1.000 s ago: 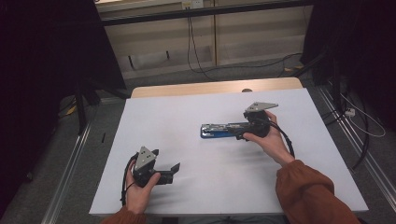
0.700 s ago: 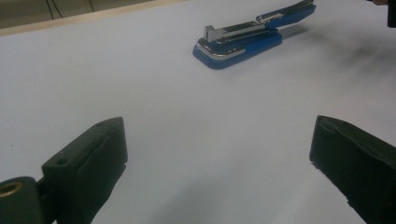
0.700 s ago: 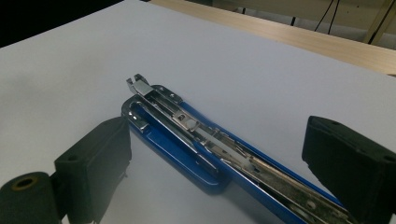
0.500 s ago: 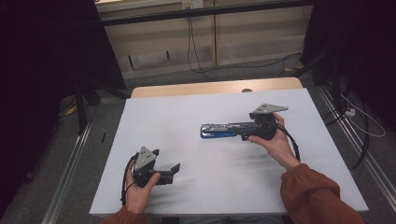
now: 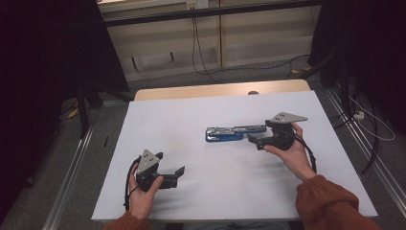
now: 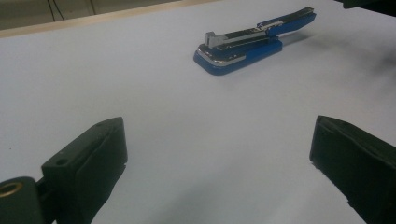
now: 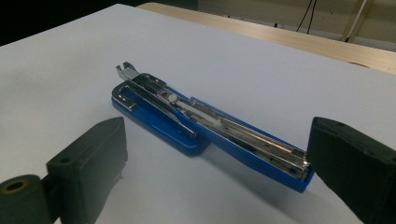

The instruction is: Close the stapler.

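Two grippers are in our hands over the white worktop point(image 5: 215, 115). Our right gripper point(image 5: 256, 140) sits just beside the near end of a blue stapler point(image 5: 234, 132), with its jaws standing wide apart and clamped on nothing. In the right gripper view the stapler point(image 7: 205, 123) lies swung open between those jaws, its chrome staple channel point(image 7: 224, 122) exposed along the top and its far end touching the inner face of the right-hand jaw, while the other jaw stays clear of it. Our left gripper point(image 5: 179, 172) rests low on the near left part of the worktop, well apart from the stapler, and its jaws are spread wide too, holding nothing. From the left gripper view we see the stapler point(image 6: 254, 39) lying flat, far ahead on the white surface.
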